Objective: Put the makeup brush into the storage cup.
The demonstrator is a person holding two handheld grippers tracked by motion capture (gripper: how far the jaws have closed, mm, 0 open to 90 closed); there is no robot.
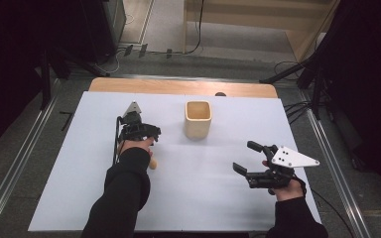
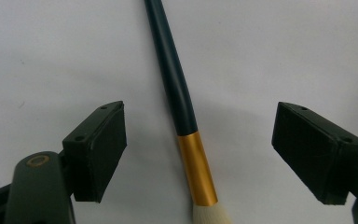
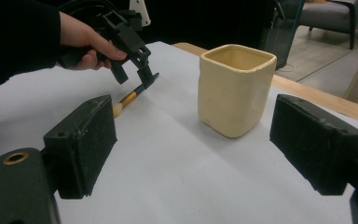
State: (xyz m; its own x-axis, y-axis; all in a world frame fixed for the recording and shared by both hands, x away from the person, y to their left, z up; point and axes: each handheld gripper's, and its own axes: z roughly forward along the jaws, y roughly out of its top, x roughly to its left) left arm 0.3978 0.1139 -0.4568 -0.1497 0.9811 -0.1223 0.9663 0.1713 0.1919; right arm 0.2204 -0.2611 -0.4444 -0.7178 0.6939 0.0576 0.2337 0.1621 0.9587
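Observation:
A brush with a dark handle, gold ferrule and pale bristles [image 2: 195, 161] lies flat on the white sheet. My left gripper [image 2: 200, 112] hangs over it, open, one jaw on each side of the handle and neither pad touching it. In the high view the left gripper [image 1: 139, 133] is left of centre, and the brush's bristle end [image 1: 152, 163] pokes out beside the sleeve. My right gripper [image 1: 244, 156] hovers open and holds nothing at the front right. A cream square cup [image 1: 198, 121] stands upright at the back centre. The right gripper view shows the cup [image 3: 235, 91], brush [image 3: 130, 97] and left gripper [image 3: 135, 74].
The white sheet [image 1: 203, 198] covers a wooden table whose far edge [image 1: 178, 87] shows behind the cup. Metal rails run along both sides of the table. Cables and stands lie on the floor beyond it.

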